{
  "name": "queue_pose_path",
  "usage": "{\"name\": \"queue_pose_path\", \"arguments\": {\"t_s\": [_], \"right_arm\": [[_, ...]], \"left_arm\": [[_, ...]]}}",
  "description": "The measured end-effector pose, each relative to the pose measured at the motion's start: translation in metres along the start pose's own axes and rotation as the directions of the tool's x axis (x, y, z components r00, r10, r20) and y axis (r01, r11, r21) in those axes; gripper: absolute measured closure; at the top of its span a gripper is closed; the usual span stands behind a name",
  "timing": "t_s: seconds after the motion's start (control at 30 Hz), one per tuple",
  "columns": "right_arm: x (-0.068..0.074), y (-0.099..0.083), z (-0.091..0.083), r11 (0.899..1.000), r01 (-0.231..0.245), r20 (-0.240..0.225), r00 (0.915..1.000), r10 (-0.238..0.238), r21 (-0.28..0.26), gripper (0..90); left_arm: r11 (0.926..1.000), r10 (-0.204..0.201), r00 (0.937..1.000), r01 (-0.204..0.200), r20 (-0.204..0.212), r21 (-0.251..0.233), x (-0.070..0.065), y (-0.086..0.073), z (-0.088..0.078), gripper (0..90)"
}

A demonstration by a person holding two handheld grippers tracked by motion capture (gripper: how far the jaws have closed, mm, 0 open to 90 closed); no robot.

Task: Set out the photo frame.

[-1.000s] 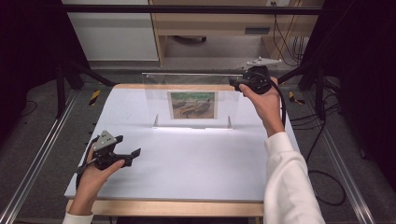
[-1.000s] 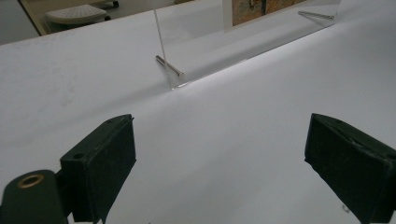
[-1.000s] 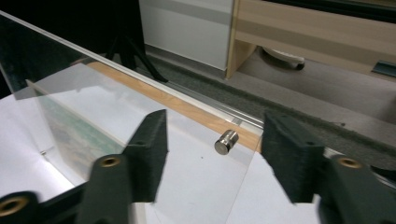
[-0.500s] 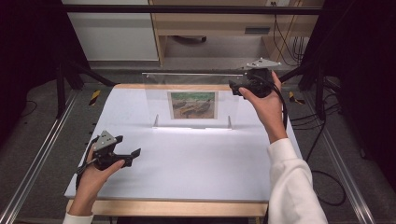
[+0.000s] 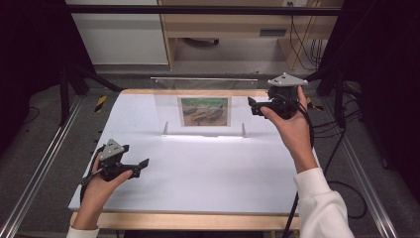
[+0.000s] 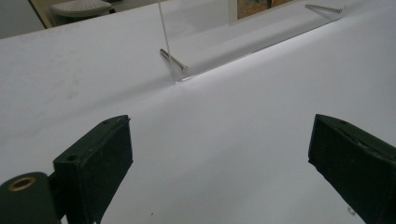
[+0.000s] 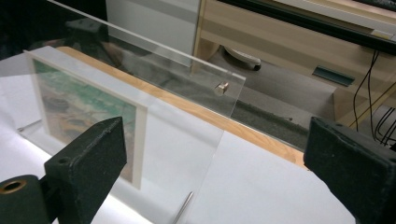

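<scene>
High view, left to right: my left gripper (image 5: 142,163) hovered low over the white table (image 5: 208,168), jaws spread, empty. Clear acrylic frame (image 5: 204,106) with a picture (image 5: 205,111) stood upright at the far middle. My right gripper (image 5: 251,106) beside its right edge, jaws wide apart, empty.

Lab recording bay: white-topped table (image 5: 208,173) inside black metal frame (image 5: 198,10), floor rails (image 5: 39,168), trailing cables (image 5: 302,34), dark surrounds.
</scene>
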State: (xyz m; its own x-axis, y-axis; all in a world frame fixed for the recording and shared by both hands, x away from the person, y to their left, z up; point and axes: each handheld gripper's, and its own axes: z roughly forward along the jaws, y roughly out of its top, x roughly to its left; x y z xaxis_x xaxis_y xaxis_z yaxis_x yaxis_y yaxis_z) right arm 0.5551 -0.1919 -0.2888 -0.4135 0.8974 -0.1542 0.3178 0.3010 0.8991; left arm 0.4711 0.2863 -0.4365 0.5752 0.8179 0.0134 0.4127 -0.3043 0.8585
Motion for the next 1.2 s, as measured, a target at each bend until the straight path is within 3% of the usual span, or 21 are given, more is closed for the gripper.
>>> {"name": "queue_pose_path", "arguments": {"t_s": [0.3,0.53,0.97,1.2], "right_arm": [[0.007,-0.021,-0.024,1.0,0.013,0.005,0.9999,-0.013,0.026,4.8],[0.014,-0.054,-0.037,0.999,0.006,0.0,1.0,-0.006,0.052,5.0],[0.034,-0.118,-0.043,0.993,-0.025,-0.028,0.9992,0.029,0.112,5.3],[0.034,-0.148,-0.041,0.986,-0.069,-0.014,0.9973,0.072,0.149,5.3]], "left_arm": [[0.9999,0.011,0.9999,-0.011,-0.003,0.013,-0.003,0.0,0.0,5.7],[0.9992,0.023,0.9997,-0.023,-0.008,0.032,-0.005,-0.001,0.002,5.6],[0.9973,0.042,0.999,-0.041,-0.018,0.061,-0.006,-0.003,0.002,5.7],[0.9956,0.048,0.9984,-0.045,-0.031,0.082,-0.006,-0.005,0.003,5.7]]}}
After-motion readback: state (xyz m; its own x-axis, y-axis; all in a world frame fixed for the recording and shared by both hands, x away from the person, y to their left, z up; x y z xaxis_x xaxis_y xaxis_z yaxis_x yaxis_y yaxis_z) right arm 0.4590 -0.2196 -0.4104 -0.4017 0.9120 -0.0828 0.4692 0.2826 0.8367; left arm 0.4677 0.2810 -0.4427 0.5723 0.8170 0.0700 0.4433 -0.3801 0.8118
